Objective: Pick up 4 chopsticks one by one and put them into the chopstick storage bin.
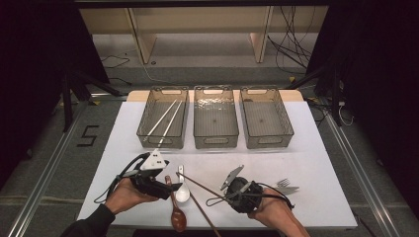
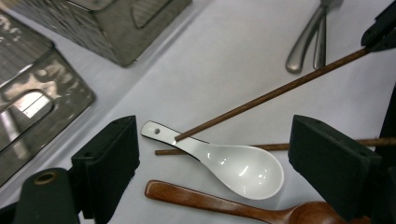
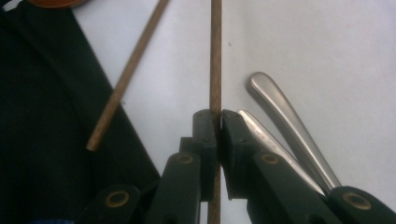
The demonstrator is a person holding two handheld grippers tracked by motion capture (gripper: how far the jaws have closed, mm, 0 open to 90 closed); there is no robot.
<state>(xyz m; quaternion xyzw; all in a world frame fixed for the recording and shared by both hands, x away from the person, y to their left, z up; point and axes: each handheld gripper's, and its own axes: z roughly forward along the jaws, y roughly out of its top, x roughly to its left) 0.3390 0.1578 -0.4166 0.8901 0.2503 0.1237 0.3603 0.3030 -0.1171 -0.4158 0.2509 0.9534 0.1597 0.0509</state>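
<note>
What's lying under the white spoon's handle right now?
A brown chopstick lies flat on the table and passes under the white spoon at its handle; the covered stretch is hidden. A second chopstick, held in the right tongs, has its tip at the handle.

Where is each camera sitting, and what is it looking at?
High view: above the person's side, looking down on three baskets; both hands show, left gripper, right gripper.
Left gripper view: rides the left gripper, open jaws framing the white spoon.
Right gripper view: rides the right gripper, jaws shut on a brown chopstick.
Shared: the chopstick, white spoon and metal forks.
</note>
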